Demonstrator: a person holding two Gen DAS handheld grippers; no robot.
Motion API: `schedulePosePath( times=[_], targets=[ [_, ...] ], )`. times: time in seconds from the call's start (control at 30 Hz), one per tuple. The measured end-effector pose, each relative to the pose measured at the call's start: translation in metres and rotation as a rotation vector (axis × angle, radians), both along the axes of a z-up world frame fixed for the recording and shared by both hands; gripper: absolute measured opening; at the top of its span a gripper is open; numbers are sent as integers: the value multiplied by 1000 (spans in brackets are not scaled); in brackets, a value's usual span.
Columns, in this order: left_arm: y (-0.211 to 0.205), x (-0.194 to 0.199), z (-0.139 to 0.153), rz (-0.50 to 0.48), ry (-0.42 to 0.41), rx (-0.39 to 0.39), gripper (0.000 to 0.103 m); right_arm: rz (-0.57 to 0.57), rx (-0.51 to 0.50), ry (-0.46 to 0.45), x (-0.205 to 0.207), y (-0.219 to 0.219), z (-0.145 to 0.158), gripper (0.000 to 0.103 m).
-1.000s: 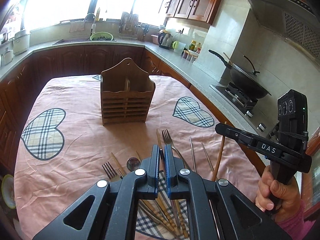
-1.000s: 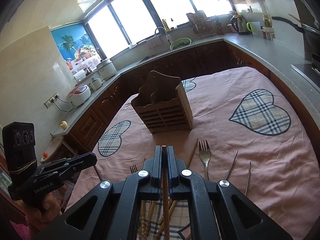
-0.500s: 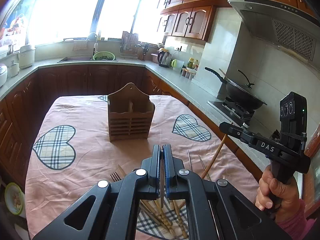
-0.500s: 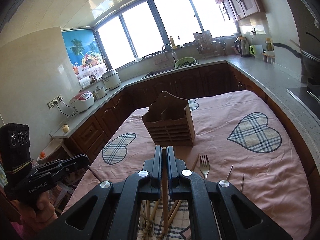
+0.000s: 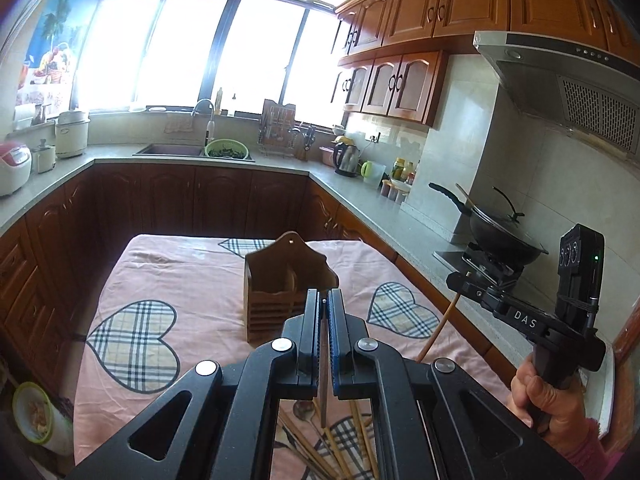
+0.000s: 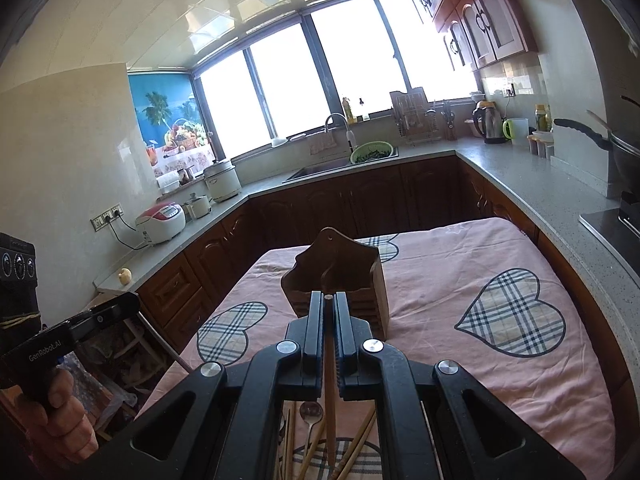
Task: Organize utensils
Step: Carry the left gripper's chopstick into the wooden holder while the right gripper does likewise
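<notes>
We hold one utensil in each gripper so both can go into the wooden utensil holder standing ahead on the pink tablecloth: the left gripper is clamped on a thin dark stick, probably a chopstick, and the right gripper is clamped on a wooden chopstick. Both sticks hang point-down, clear of the loose chopsticks and spoon below, ready to drop into a slot.

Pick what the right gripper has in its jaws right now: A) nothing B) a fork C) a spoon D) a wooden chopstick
D: in the right wrist view the right gripper is shut on a wooden chopstick that runs down between its fingers, while the spoon lies on the table below.
</notes>
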State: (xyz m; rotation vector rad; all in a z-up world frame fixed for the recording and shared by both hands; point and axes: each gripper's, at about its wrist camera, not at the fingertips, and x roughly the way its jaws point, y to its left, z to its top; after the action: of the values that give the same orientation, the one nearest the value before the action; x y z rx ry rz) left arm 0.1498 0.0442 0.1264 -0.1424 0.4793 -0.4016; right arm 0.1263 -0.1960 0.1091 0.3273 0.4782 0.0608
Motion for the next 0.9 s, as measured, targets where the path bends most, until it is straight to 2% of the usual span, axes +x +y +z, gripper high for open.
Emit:
schedulePosePath(
  times=[0.33, 0.6, 0.73, 0.9],
  targets=[
    [11, 60, 19, 78, -89, -47, 2, -89, 29, -147, 49, -31, 37, 4],
    [14, 131, 7, 141, -91, -104, 2, -148, 62, -245, 98, -51, 55, 4],
    [16, 170, -9, 182, -69, -138, 2, -169, 67, -239, 127, -58, 43, 4],
    [12, 216, -40, 220, -21, -172, 2, -187, 104, -197, 157, -64, 1, 4]
  ],
)
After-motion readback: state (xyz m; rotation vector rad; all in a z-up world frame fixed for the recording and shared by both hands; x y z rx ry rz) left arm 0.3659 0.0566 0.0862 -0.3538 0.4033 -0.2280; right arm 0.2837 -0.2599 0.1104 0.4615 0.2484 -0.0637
